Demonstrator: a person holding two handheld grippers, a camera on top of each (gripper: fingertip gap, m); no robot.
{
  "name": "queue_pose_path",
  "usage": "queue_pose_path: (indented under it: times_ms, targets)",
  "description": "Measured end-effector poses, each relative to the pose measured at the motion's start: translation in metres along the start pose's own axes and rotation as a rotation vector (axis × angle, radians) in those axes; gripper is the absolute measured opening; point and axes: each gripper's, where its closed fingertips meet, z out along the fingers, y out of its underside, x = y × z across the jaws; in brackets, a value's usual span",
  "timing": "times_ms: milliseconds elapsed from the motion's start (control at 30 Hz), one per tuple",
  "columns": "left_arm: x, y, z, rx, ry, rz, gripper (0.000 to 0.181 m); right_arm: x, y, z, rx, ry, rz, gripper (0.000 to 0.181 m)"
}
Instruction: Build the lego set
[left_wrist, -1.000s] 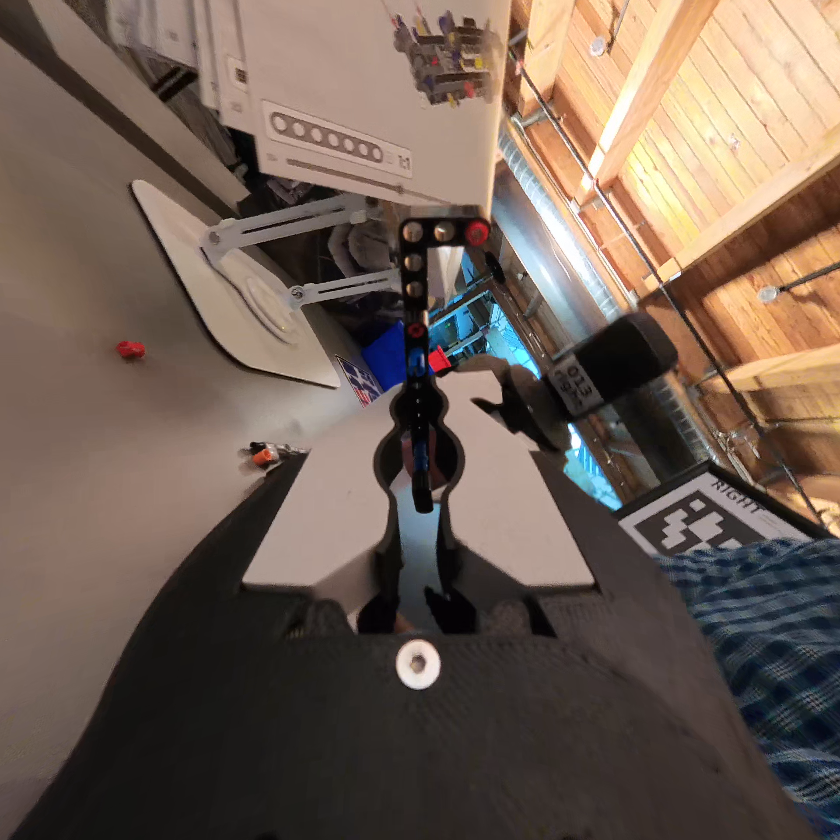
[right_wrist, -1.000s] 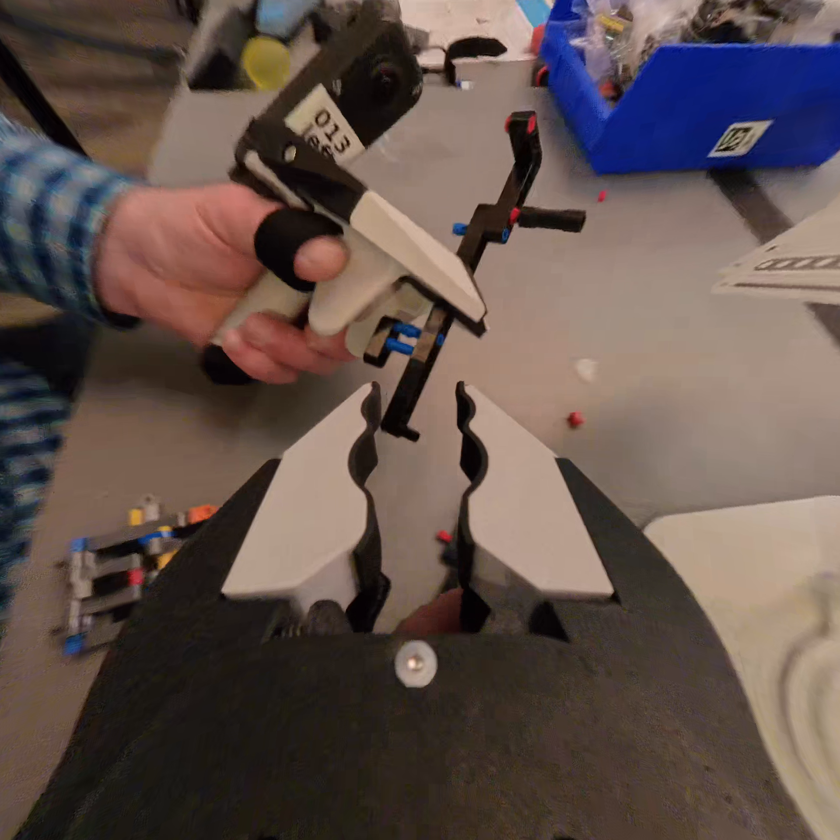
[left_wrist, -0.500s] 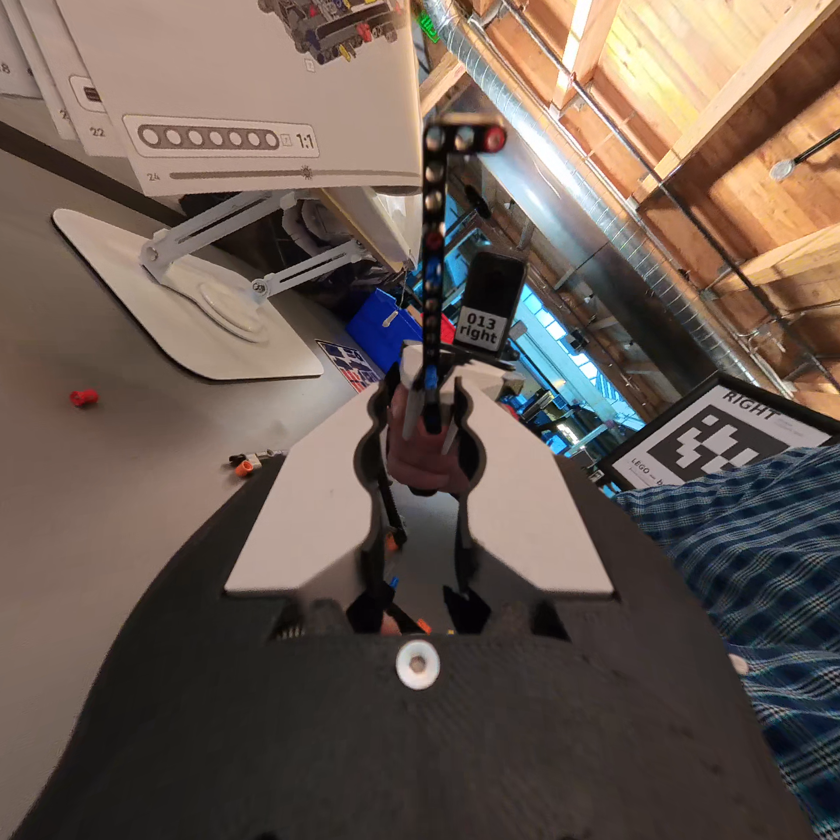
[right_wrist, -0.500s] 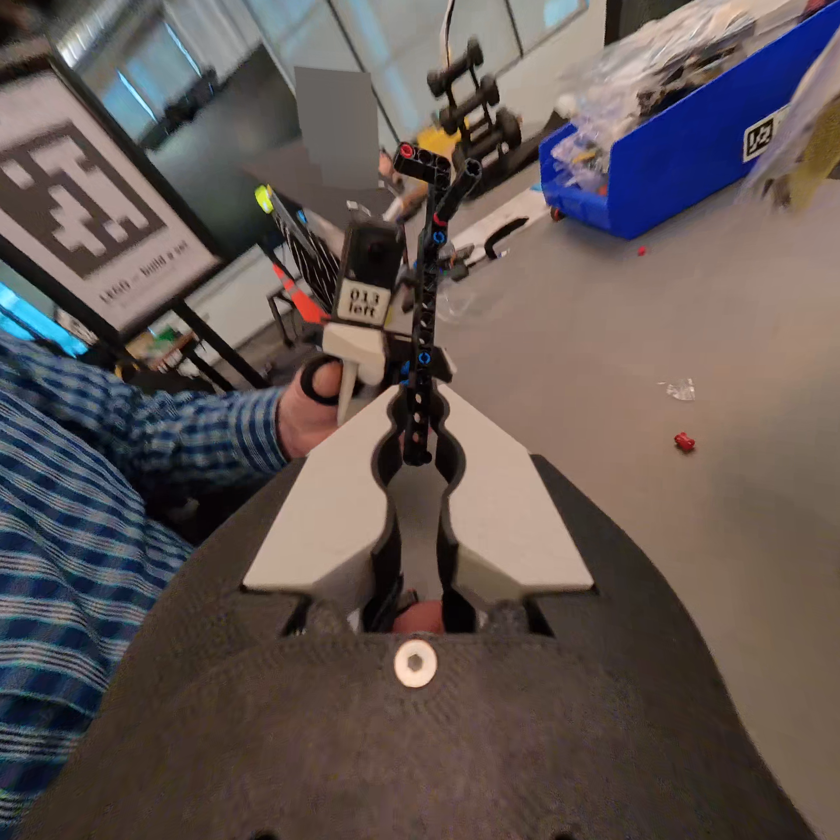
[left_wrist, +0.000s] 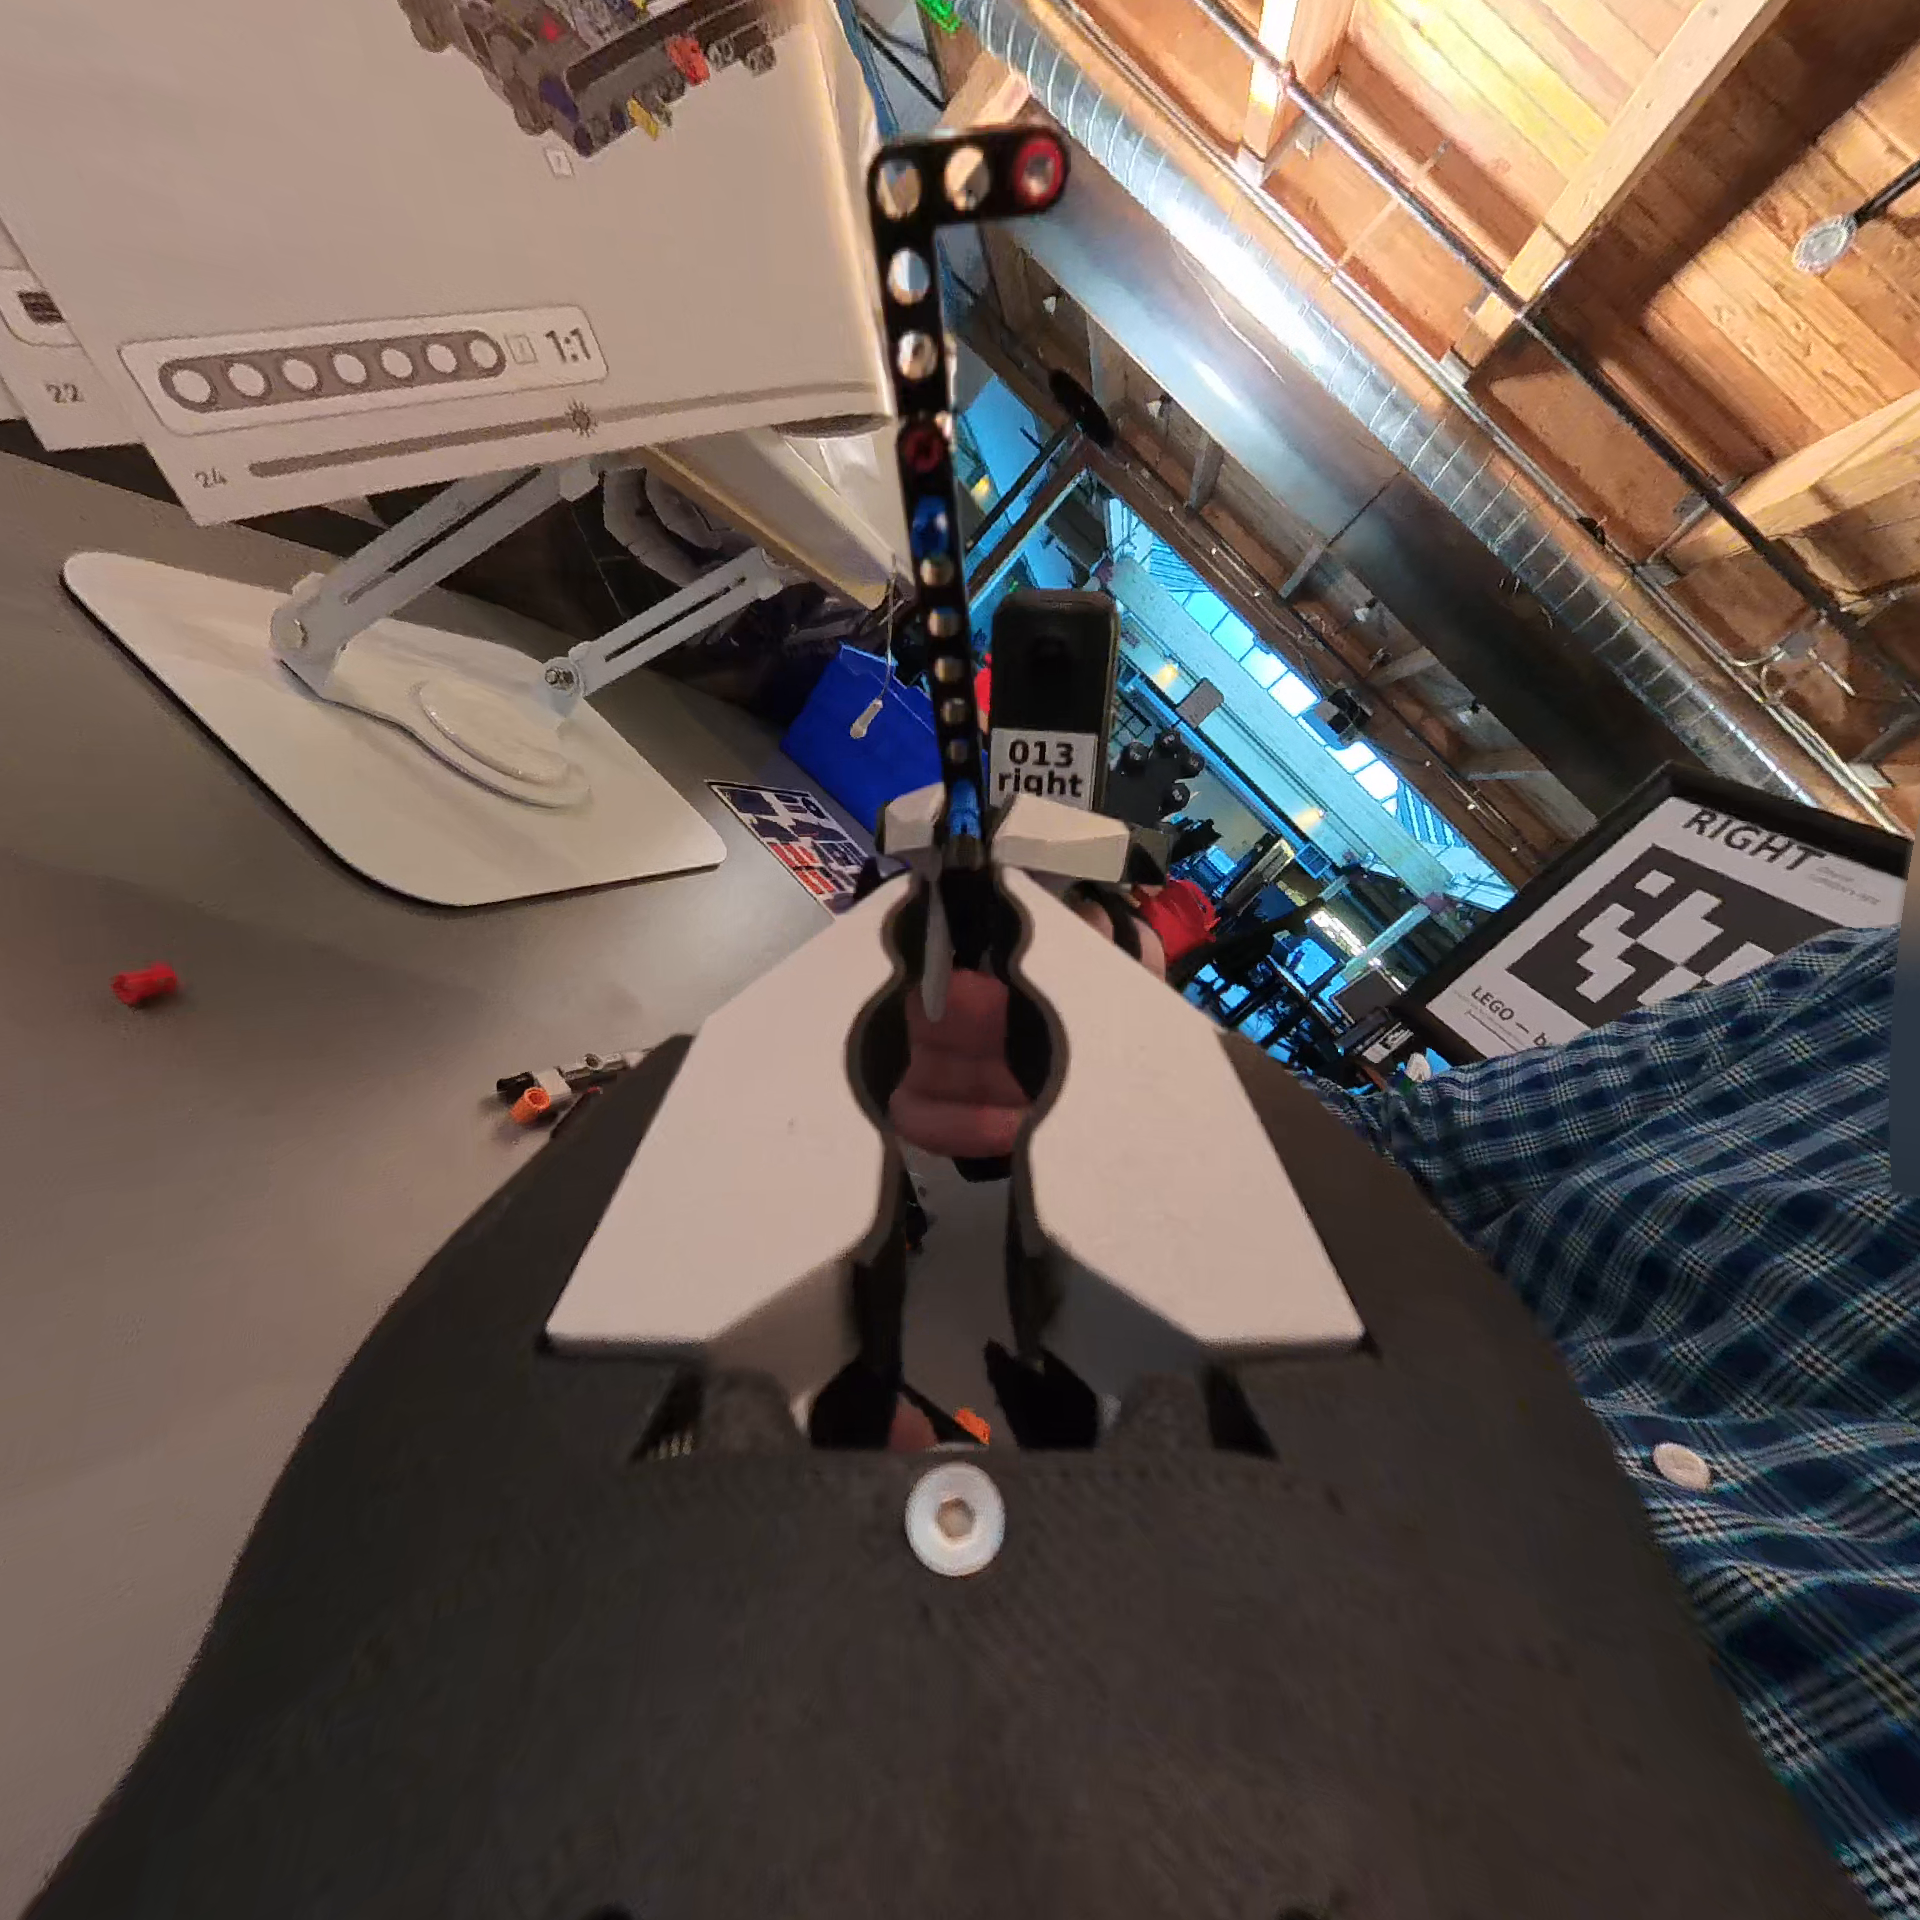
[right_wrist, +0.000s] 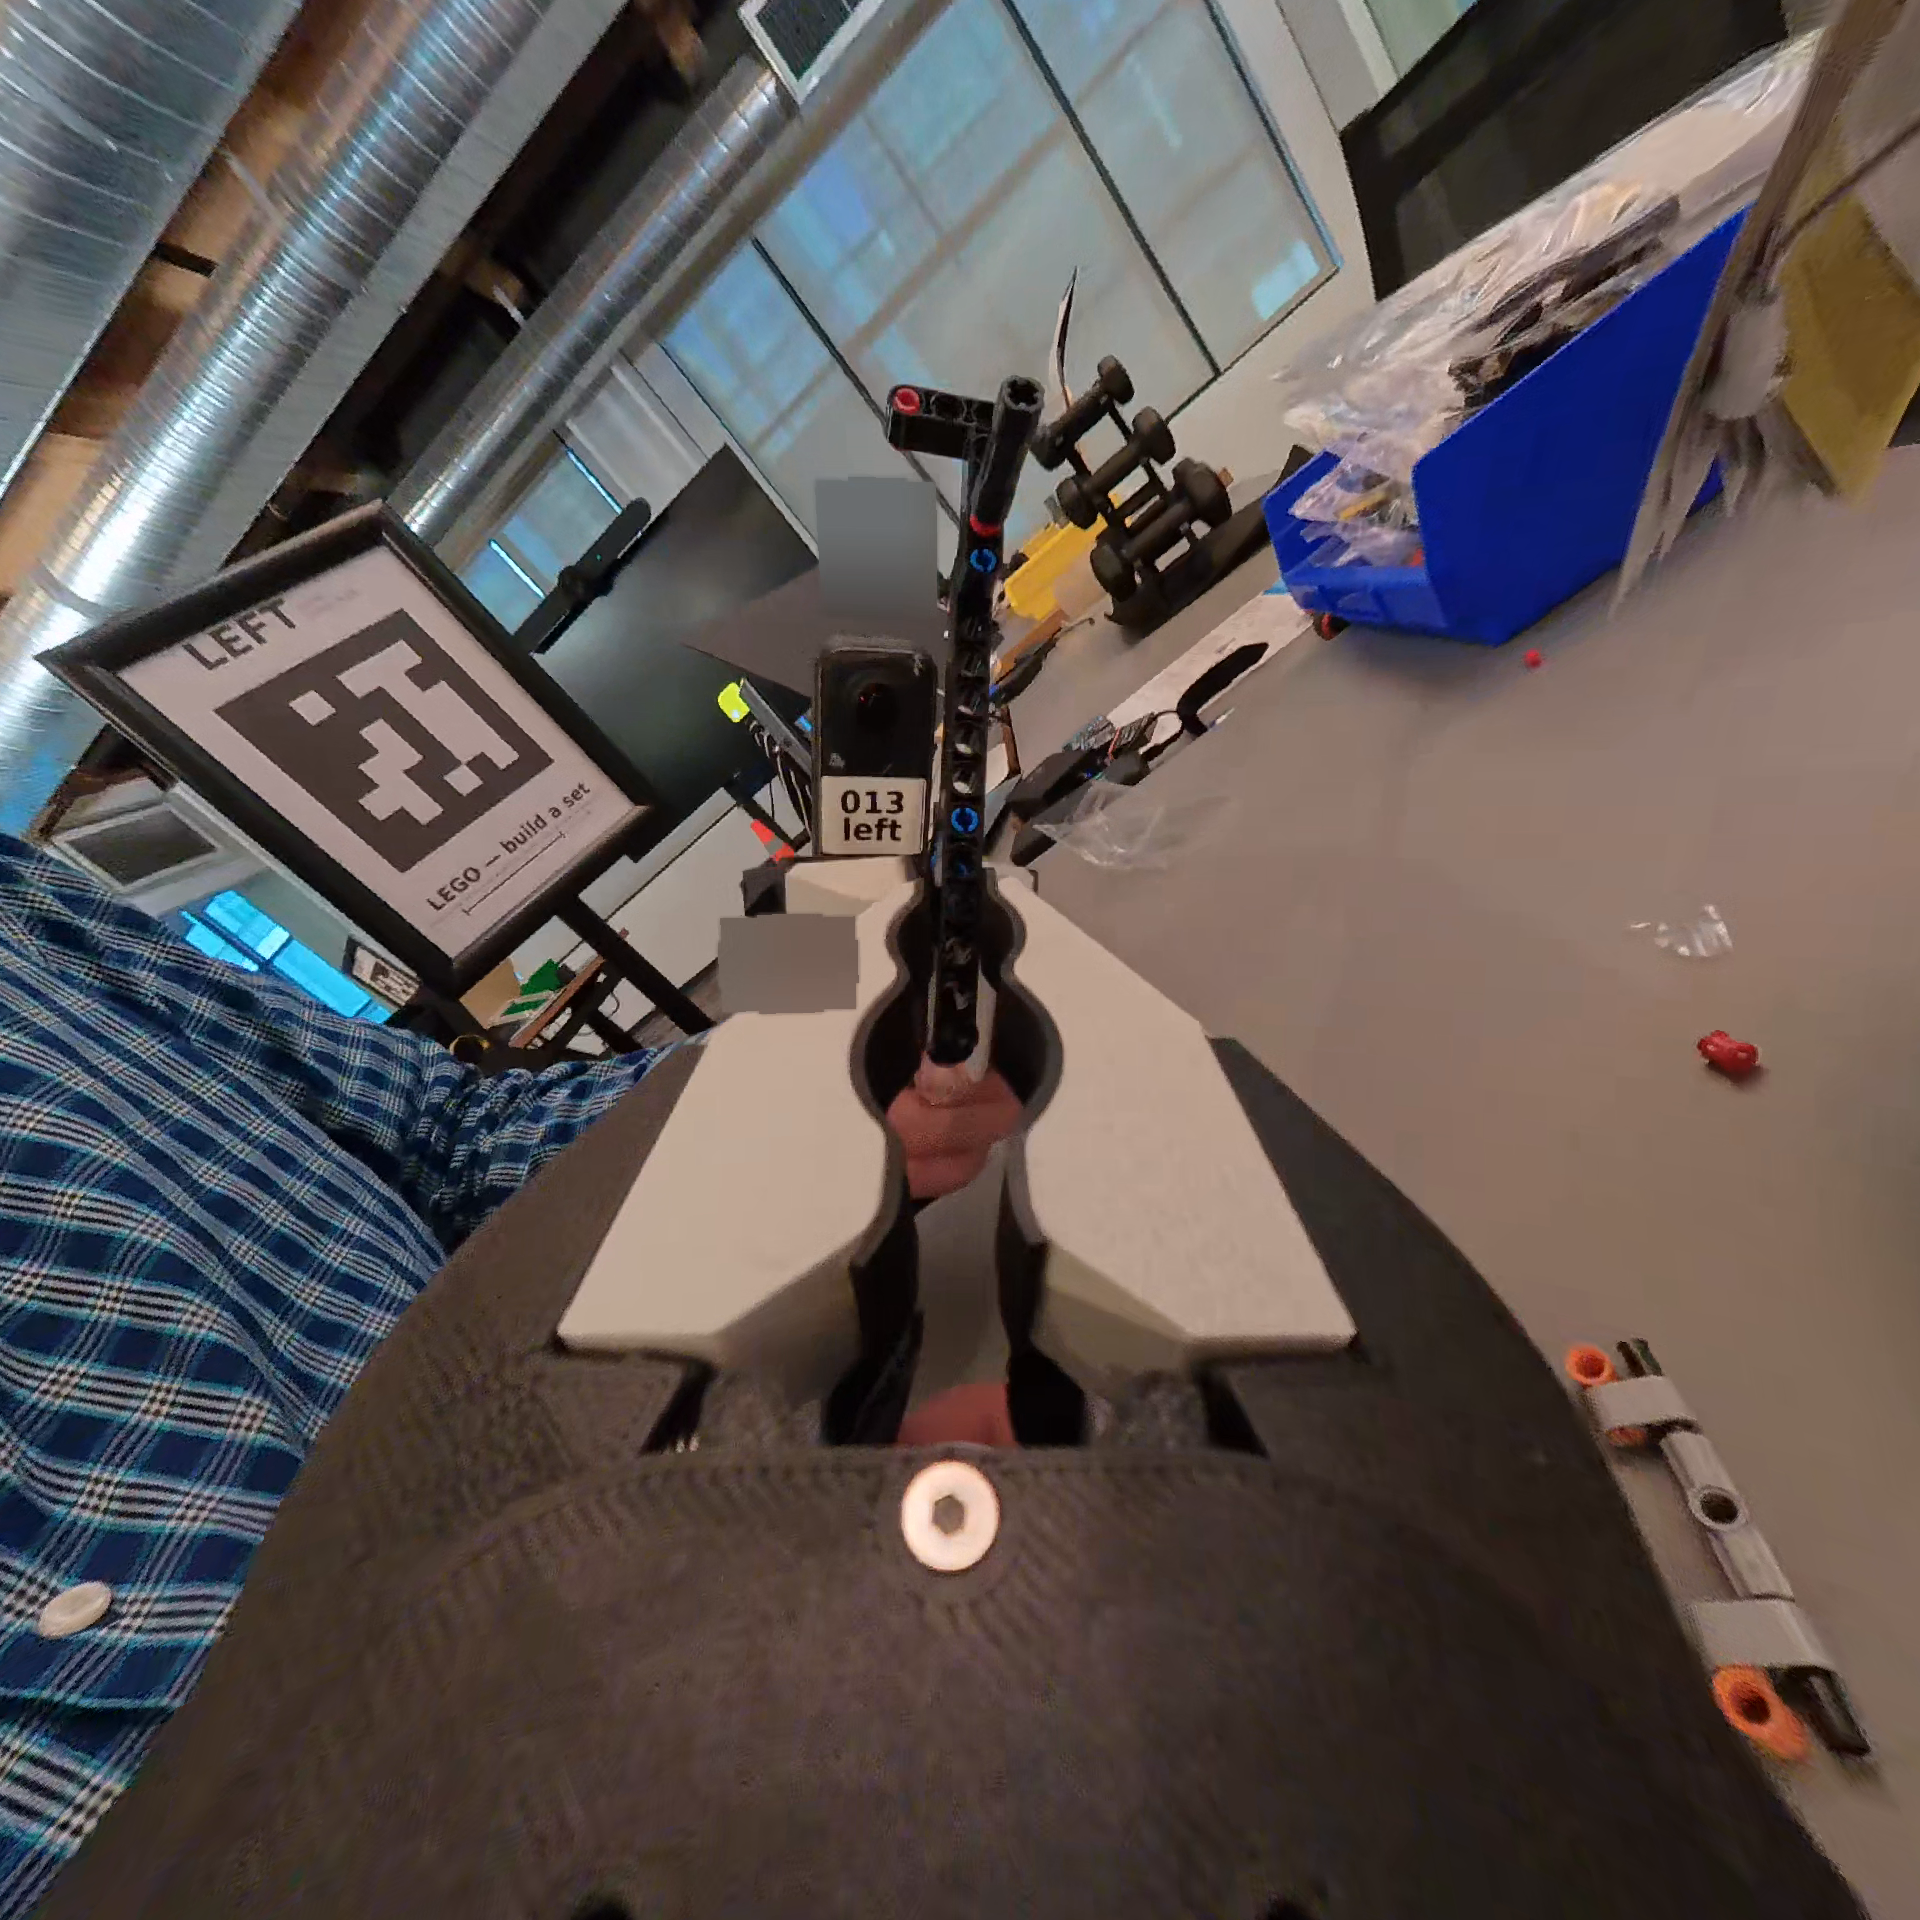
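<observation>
Two grippers meet nose to nose above my grey desk (left_wrist: 260, 1195), and between them stands the black lego beam (left_wrist: 940, 582), upright, with a short arm at its top carrying a red pin. My left gripper (left_wrist: 961, 935) has its fingers (left_wrist: 769, 1132) drawn in close around the beam's lower end; I cannot tell from here whether they truly pinch it. Facing me, the right gripper (left_wrist: 997, 842) has its pale fingers pressed on the same beam just above mine. In the right wrist view the right gripper (right_wrist: 961, 966) grips the beam (right_wrist: 966, 727) near its foot, and the left gripper (right_wrist: 883, 883) shows behind it with its camera on top.

On the desk I see a loose red piece (left_wrist: 143, 984), a small orange and grey assembly (left_wrist: 561, 1081), and a white stand (left_wrist: 395, 748) propping the instruction booklet (left_wrist: 416, 208). The right wrist view adds a grey subassembly with orange pins (right_wrist: 1704, 1538), another red piece (right_wrist: 1728, 1052), a scrap of clear plastic (right_wrist: 1683, 930) and a blue bin (right_wrist: 1538, 520) stuffed with bags.

Around the desk, framed marker boards (right_wrist: 353, 727) stand on either side, a silver duct (left_wrist: 1403, 416) runs beneath wooden ceiling beams (left_wrist: 1662, 208), large windows (right_wrist: 987, 208) line the far wall, and a rack of dumbbells (right_wrist: 1132, 499) sits beyond. A blue plaid sleeve (right_wrist: 208, 1195) crosses both views.
</observation>
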Motion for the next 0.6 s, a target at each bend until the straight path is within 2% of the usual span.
queue_pose_path:
  times_ms: [233, 333, 600]
  targets:
    - [0.006, -0.002, 0.001, 0.032, 0.026, 0.014, 0.005, -0.003, 0.0, -0.001, -0.028, -0.011, -0.018, 0.005]
    - [0.009, -0.008, 0.001, 0.075, 0.053, -0.021, 0.013, -0.007, -0.003, -0.001, -0.007, -0.03, -0.002, 0.005]
    - [0.011, -0.007, 0.004, 0.089, 0.05, -0.015, 0.005, -0.009, -0.004, -0.001, 0.01, -0.05, 0.015, 0.005]
